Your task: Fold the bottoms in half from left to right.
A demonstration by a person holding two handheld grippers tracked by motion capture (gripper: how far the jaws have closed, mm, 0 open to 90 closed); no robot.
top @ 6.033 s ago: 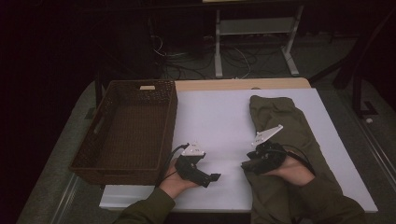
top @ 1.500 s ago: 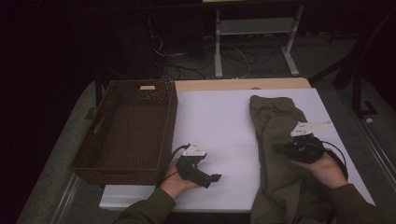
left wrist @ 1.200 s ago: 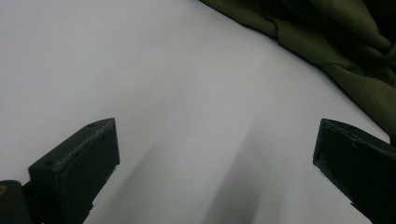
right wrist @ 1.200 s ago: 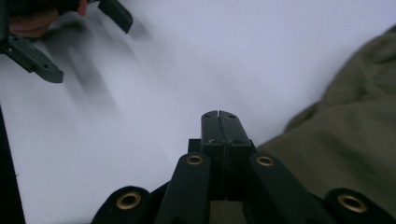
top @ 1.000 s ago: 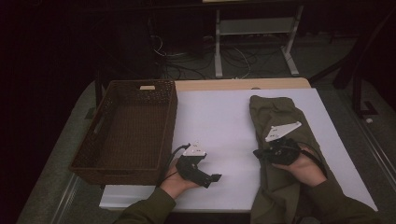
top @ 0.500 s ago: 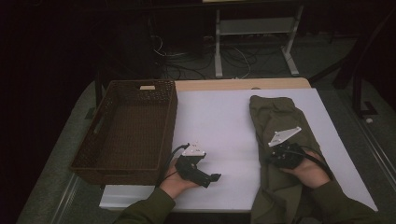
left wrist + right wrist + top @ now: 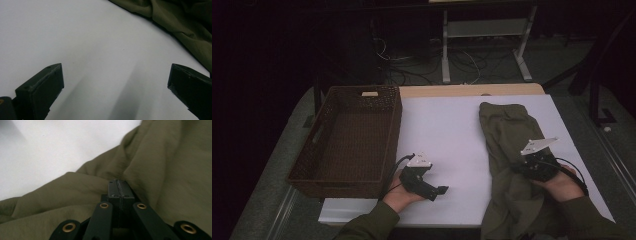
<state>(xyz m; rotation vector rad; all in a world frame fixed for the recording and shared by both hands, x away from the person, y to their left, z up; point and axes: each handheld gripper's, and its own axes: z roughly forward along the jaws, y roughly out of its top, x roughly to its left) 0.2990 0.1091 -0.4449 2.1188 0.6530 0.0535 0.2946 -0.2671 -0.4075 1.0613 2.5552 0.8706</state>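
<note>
Pinching the cloth (image 7: 512,150) with your right gripper (image 7: 518,169) is where things are standing: in the right gripper view its jaws are pressed fully together at a ridge of the fabric (image 7: 155,165). Whether any cloth is actually caught between the tips I cannot tell; the pads are meeting flush with no visible layer between them.

Your left gripper (image 7: 443,190) is resting on the bare table (image 7: 447,125) at about 6 o'clock, jaws spread wide, nothing between them. The cloth is lying along the 3 o'clock side of the table, running from 1 o'clock down past the near edge at 5 o'clock. Its edge (image 7: 190,37) is showing at the upper right of the left gripper view. The basket (image 7: 312,150) is sitting at 9 o'clock, well apart from the cloth.

Risks I'm seeing:
- If you're pulling now and the tips are holding a thin fold or nothing, the fabric is likely slipping out. Cause: a shallow bite on a ridge.
- Part of the cloth is hanging over the near edge, so its weight could be dragging against a one-handed lift.
- Your left gripper is idling far from the cloth; a single pinch point may be bunching it instead of spreading it.
</note>
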